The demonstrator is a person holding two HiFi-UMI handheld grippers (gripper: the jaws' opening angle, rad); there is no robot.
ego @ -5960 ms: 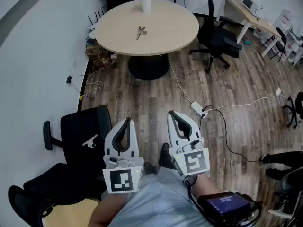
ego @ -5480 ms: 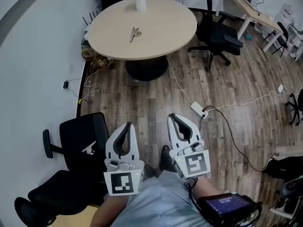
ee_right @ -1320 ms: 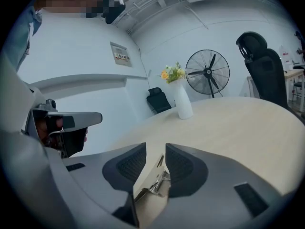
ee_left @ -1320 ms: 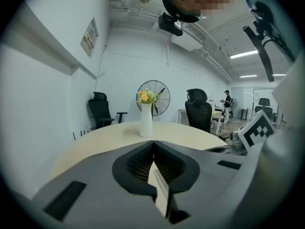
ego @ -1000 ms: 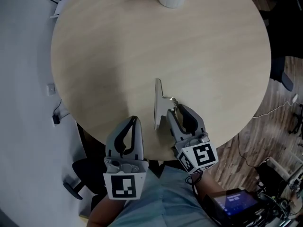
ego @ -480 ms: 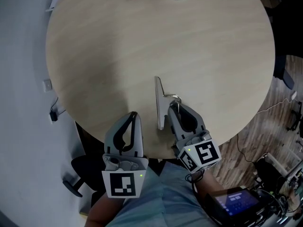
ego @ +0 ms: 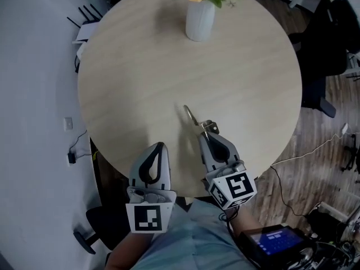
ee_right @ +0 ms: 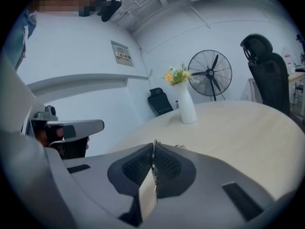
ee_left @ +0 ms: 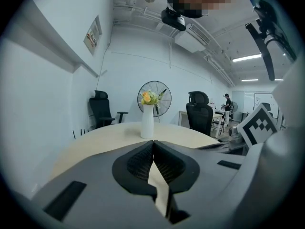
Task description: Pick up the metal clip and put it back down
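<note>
The metal clip (ego: 193, 117) is a thin silver piece with a wire loop, held off the round wooden table (ego: 135, 77) near its front edge. My right gripper (ego: 206, 134) is shut on the clip's near end. In the right gripper view the clip (ee_right: 154, 145) shows as a thin metal edge pinched between the jaws of the right gripper (ee_right: 153, 151). My left gripper (ego: 160, 146) hovers by the table's front edge, left of the clip, shut on nothing. In its own view the left gripper (ee_left: 153, 144) has its jaws pressed together.
A white vase with yellow flowers (ego: 199, 17) stands at the far side of the table; it shows too in the left gripper view (ee_left: 147, 120) and the right gripper view (ee_right: 186, 106). A black office chair (ego: 323, 44) sits to the right. Cables lie on the floor (ego: 315, 151).
Six seconds ago I stood far from the table. Over the last second the right gripper closed on the clip, which lay flat on the table, and raised it; the clip now tilts.
</note>
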